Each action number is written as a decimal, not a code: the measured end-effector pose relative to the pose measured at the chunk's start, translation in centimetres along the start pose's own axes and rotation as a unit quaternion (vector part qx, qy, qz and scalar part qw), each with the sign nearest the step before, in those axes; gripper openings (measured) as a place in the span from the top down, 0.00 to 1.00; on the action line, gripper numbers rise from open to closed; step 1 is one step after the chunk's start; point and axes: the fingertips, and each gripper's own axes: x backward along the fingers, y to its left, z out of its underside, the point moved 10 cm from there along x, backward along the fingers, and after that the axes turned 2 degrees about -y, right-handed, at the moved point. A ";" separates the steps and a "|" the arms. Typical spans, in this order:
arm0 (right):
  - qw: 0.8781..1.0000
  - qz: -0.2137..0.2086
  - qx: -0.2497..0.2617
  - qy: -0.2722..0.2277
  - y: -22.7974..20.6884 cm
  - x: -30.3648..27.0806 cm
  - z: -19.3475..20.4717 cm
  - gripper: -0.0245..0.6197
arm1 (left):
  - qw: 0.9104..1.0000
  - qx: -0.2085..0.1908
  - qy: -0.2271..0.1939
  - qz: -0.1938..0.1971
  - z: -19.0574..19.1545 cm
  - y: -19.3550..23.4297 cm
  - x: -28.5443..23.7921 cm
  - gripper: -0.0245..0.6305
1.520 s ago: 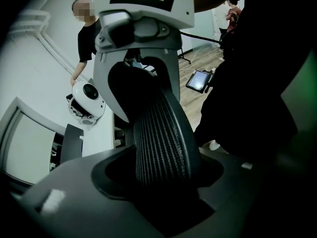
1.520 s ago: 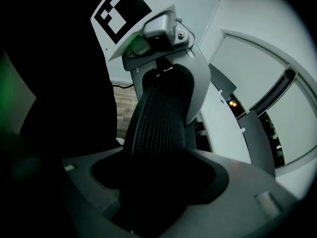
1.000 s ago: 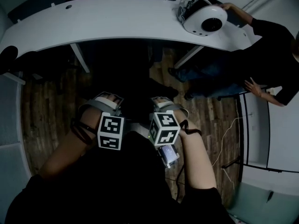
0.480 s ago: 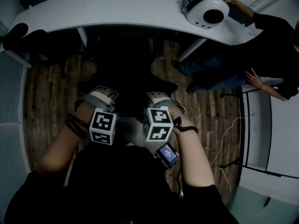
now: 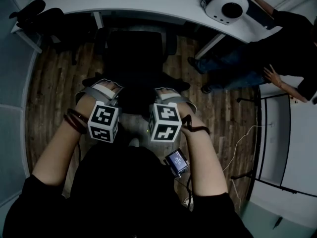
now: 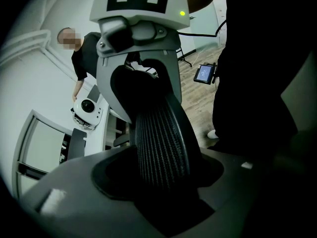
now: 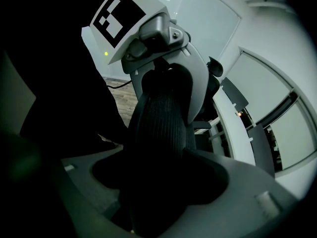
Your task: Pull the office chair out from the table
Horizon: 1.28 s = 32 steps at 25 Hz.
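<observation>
The black office chair (image 5: 136, 53) stands between me and the curved white table (image 5: 148, 4), with its seat out in front of the table's edge. My left gripper (image 5: 101, 95) and right gripper (image 5: 166, 99) sit side by side on the top of its backrest. In the left gripper view the ribbed mesh backrest (image 6: 161, 143) runs between the jaws of my left gripper (image 6: 163, 182), which is shut on it. The right gripper view shows the same mesh edge (image 7: 161, 128) clamped in my right gripper (image 7: 158, 182). The fingertips are hidden behind the backrest in the head view.
A white dome-shaped device (image 5: 225, 4) lies on the table's right end, and a dark object (image 5: 27, 9) on its left end. Another person (image 5: 277, 48) stands at the right by the table. A cable (image 5: 242, 138) trails over the wooden floor, and a small screen (image 5: 177, 161) hangs by my right forearm.
Both grippers have come back toward me with the backrest in them. The table has slid toward the top of the head view, and more of the chair's seat shows in front of it.
</observation>
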 end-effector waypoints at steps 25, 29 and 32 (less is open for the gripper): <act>0.908 0.103 -0.199 -0.355 5.0 15.9 -8.5 0.51 | 0.888 0.284 -0.361 -0.033 0.3 -3.2 18.5 0.82; 0.844 0.203 -0.268 -0.418 3.9 19.0 -8.3 0.96 | 0.742 0.482 -0.443 -0.145 2.4 -0.3 21.2 0.96; 0.831 0.255 -0.292 -0.398 3.9 18.5 -7.9 0.96 | 0.706 0.518 -0.449 -0.180 2.7 -0.3 21.0 0.96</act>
